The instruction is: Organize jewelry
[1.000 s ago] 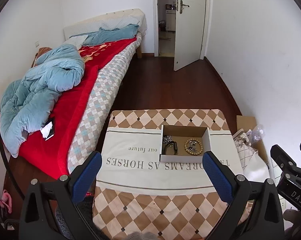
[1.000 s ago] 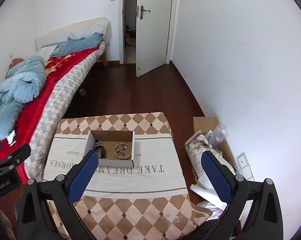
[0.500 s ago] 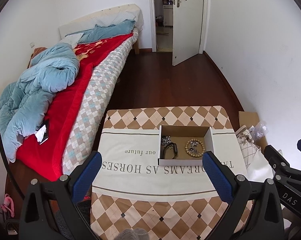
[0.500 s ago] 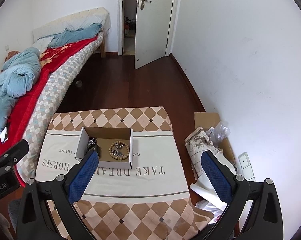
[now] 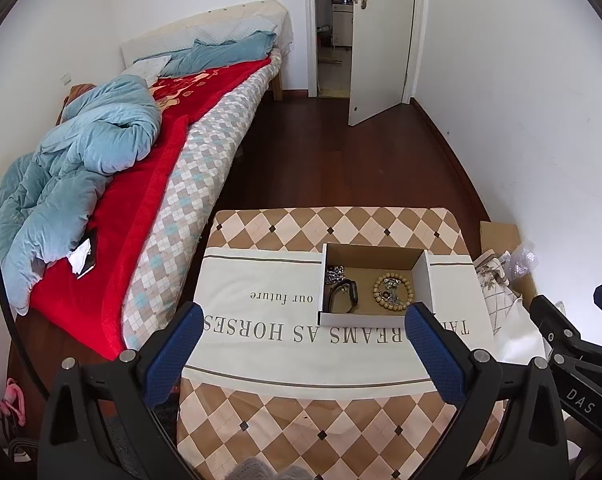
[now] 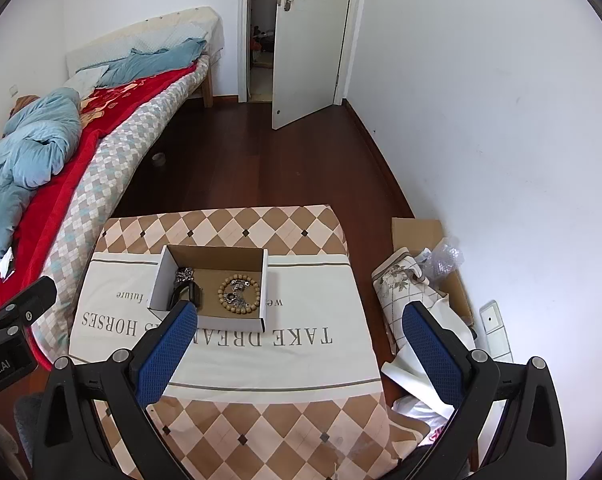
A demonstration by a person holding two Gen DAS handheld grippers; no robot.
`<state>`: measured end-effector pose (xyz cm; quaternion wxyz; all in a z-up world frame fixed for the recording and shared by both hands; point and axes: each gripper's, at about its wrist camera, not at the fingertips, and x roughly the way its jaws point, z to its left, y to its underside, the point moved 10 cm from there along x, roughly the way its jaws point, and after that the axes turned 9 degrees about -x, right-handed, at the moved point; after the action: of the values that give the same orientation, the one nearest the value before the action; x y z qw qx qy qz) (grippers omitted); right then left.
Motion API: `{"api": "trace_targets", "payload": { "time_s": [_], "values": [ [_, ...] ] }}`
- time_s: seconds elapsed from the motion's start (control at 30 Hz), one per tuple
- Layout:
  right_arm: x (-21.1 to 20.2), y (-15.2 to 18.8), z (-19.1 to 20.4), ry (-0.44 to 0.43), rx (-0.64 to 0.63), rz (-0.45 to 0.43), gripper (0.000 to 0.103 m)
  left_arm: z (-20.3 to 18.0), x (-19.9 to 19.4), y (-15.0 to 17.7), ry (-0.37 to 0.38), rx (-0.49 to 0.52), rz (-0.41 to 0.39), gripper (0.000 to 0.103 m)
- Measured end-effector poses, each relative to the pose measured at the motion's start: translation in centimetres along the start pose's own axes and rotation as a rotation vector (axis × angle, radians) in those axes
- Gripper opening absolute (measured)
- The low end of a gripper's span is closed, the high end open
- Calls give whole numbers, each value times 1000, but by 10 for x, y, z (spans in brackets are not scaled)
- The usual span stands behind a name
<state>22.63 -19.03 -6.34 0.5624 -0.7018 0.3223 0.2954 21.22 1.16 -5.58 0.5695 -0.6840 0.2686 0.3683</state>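
Left wrist: box (image 5: pixel 427 280), bead bracelet (image 5: pixel 393 289), watch (image 5: pixel 344 295)

We see a bright, evenly daylit room in both views, with no harsh glare. Around the cardboard box (image 5: pixel 375 280), focus is crisp: the printed letters on the cloth (image 5: pixel 261 320) beside it read cleanly. The box wall casts a soft shadow over its inner left side, and a faint one falls on the cloth at its right in the right wrist view. Far from the box, straight lines bow: the door (image 6: pixel 309 44) and the bed (image 5: pixel 149 184) curve, and black corners ring each frame.
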Motion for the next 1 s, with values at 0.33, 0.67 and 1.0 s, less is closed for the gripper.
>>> {"api": "trace_targets", "payload": {
  "time_s": [0.33, 0.67, 1.0],
  "values": [
    [-4, 0, 7, -14, -14, 2, 103, 6, 1, 6, -6, -7, 15, 103],
    [-3, 1, 8, -23, -27, 9, 103, 8, 1, 11, -11, -1, 20, 103],
    [-3, 2, 9, -28, -27, 7, 103, 11, 1, 11, -13, -1, 18, 103]
  ]
}}
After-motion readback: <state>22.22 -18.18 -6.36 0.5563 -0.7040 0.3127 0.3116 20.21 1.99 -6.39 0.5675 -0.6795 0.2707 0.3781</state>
